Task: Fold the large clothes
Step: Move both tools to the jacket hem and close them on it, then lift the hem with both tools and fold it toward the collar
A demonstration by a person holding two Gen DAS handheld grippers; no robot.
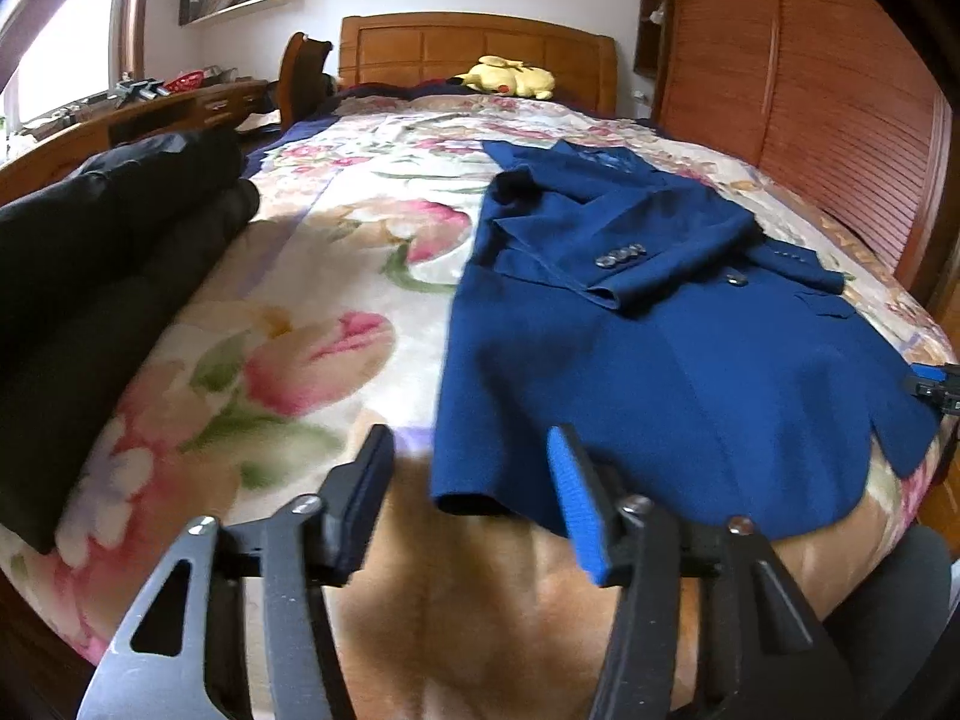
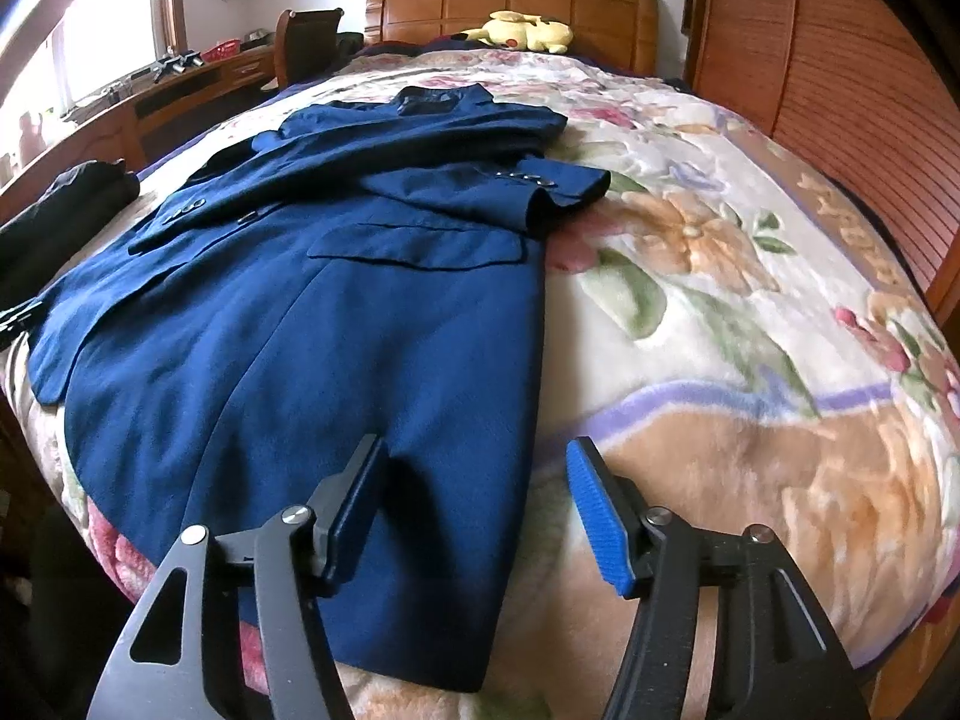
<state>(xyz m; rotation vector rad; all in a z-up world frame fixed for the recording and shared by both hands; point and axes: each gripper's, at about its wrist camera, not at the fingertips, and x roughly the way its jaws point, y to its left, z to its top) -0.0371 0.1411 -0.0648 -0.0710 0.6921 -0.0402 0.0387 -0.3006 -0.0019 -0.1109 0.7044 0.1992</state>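
A dark blue suit jacket (image 1: 660, 360) lies front-up on the flowery blanket (image 1: 312, 300) of a bed, both sleeves folded across its chest. My left gripper (image 1: 471, 438) hangs over the jacket's near left hem corner. Its jaws stand apart on either side of that corner and the pads do not press the cloth. In the right wrist view the jacket (image 2: 288, 348) fills the left half. My right gripper (image 2: 477, 444) is open over its near right edge, the left finger above the cloth and the blue-padded finger (image 2: 600, 516) above the blanket. The right gripper (image 1: 936, 387) also shows at the jacket's far hem corner.
A pile of folded black clothes (image 1: 90, 276) lies on the bed's left side. A yellow plush toy (image 1: 507, 78) rests by the wooden headboard (image 1: 474, 48). A slatted wooden wardrobe (image 1: 810, 120) runs along the right; a desk (image 1: 150, 114) and chair stand on the left.
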